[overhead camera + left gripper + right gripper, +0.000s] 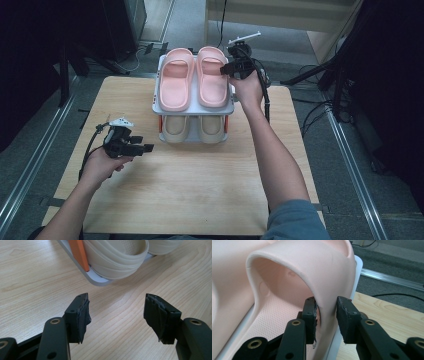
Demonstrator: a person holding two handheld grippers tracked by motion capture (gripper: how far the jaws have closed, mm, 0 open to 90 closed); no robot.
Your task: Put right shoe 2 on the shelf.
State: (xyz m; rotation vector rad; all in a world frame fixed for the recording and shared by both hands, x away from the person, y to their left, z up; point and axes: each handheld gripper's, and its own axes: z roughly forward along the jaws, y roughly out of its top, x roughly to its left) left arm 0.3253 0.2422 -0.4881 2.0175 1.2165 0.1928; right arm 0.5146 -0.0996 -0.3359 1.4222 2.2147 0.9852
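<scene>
**Right gripper on the pink slipper's strap: seat the grip before lifting**

The right gripper (325, 315) has its two jaws either side of the strap of the right-hand pink slipper (212, 75), one jaw inside the arch and one outside, closed down to about the strap's thickness. The inner pad looks to be touching; on the outer side a thin gap may remain, so the hold seems close to firm but not certainly so. That slipper lies on the top shelf of the shoe rack (193, 111), just beside its pink partner (175, 80), with a beige pair (192, 128) on the shelf below.

To do this well, I would squeeze fully first, low on the strap's side where it is thick, so the soft foam does not slip out. Then lift straight up, clear of the shelf rim, without nudging the other pink slipper.

The left gripper (116, 315) hangs wide open over the wooden table (190, 190), near the rack's lower front corner, holding nothing.
</scene>
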